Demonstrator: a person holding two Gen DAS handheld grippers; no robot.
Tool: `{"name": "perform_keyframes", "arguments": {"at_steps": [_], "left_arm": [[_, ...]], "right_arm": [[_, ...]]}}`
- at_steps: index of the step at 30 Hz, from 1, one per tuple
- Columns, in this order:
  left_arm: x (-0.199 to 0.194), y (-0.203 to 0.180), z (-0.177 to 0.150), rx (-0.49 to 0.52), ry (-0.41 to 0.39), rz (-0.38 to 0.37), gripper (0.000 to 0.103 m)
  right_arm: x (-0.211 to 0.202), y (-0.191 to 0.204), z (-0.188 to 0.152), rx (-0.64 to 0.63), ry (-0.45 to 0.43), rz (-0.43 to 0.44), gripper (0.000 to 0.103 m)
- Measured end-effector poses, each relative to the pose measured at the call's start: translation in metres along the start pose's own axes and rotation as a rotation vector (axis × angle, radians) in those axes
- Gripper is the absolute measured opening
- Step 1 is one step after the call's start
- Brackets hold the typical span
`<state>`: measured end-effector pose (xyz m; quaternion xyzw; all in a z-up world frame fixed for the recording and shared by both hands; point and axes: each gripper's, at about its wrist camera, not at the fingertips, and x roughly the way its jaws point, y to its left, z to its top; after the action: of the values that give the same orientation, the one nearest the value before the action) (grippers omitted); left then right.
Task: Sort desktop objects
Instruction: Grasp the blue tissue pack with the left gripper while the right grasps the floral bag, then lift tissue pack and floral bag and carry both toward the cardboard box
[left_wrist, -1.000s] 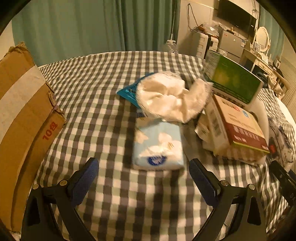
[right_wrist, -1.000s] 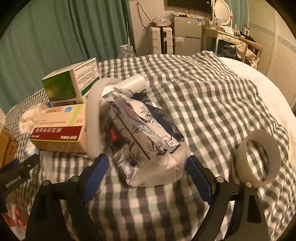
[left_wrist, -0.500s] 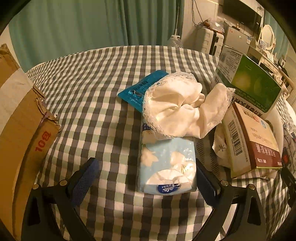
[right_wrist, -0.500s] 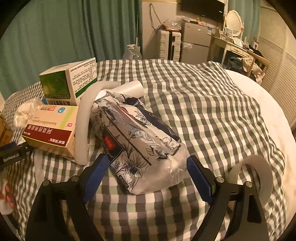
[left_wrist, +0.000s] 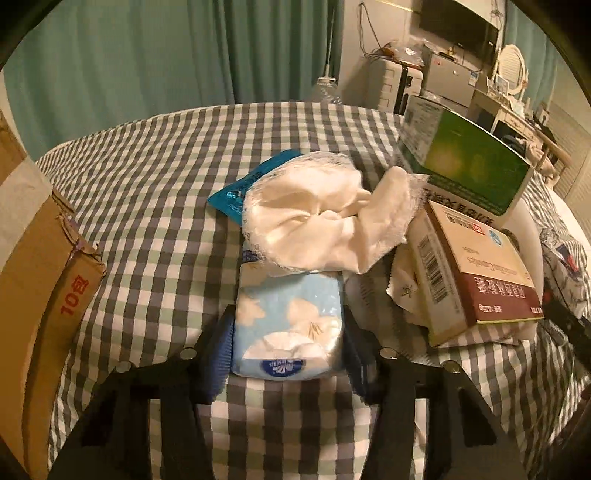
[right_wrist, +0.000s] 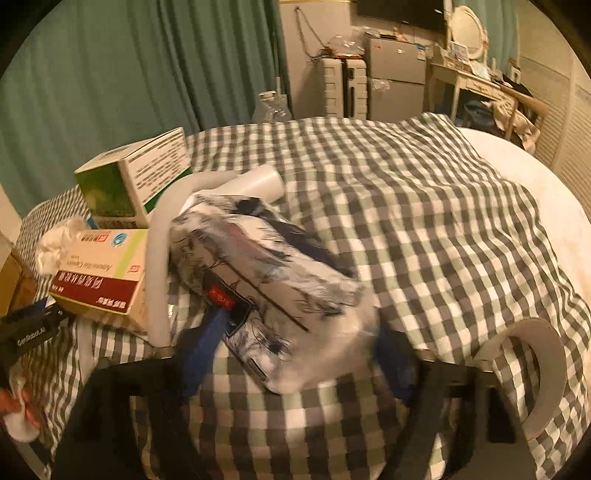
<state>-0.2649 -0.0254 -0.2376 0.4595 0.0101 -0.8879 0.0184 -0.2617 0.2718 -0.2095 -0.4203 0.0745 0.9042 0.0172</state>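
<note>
Gripping left: left gripper (left_wrist: 288, 354) has its blue pads pressed on both sides of the tissue pack (left_wrist: 290, 325), jaws closed in on it.
Right jaws: right gripper (right_wrist: 295, 354) has one blue pad against the near left of the floral bag (right_wrist: 273, 291) and the other at the bag's right; blur hides whether they squeeze it, so I cannot tell.
Pack's place: on the checked cloth (left_wrist: 147, 206), with a white mesh cloth (left_wrist: 325, 221) draped over its far end.
Around the pack: a blue packet (left_wrist: 236, 192) lies beyond it under the mesh cloth; a red-banded box (left_wrist: 476, 273) lies to its right, a green box (left_wrist: 469, 162) stacked behind that; a cardboard carton (left_wrist: 40, 295) stands well to its left.
Left view only: the pack's blue logo and the carton's red print.
Right view only: a tape roll (right_wrist: 532, 373) right of the bag, and a white foam tube (right_wrist: 162, 266) curving between bag and red-banded box.
</note>
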Motion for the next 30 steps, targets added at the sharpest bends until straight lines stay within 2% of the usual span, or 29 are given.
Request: {"name": "perform_keyframes", "arguments": {"at_steps": [3, 7, 12, 19, 28, 30], "left_arm": [[-0.002, -0.001, 0.002, -0.008, 0.011, -0.017, 0.053], [-0.009, 0.002, -0.003, -0.018, 0.010, -0.012, 0.053], [-0.022, 0.011, -0.008, -0.023, 0.010, -0.024, 0.053], [-0.052, 0.019, -0.007, -0.019, -0.037, -0.018, 0.053], [-0.102, 0.025, -0.001, -0.024, -0.081, -0.050, 0.053], [-0.116, 0.029, -0.008, -0.030, -0.099, -0.051, 0.053]], "right_arm": [[-0.004, -0.011, 0.001, 0.061, 0.006, 0.024, 0.047], [-0.009, -0.010, 0.002, 0.057, -0.004, 0.020, 0.032], [-0.023, -0.007, 0.000, 0.054, -0.014, 0.044, 0.022], [-0.052, 0.005, -0.016, 0.054, -0.013, 0.098, 0.020], [-0.094, 0.029, -0.021, 0.027, -0.060, 0.085, 0.019], [-0.106, 0.034, -0.023, 0.014, -0.068, 0.084, 0.019]]}}
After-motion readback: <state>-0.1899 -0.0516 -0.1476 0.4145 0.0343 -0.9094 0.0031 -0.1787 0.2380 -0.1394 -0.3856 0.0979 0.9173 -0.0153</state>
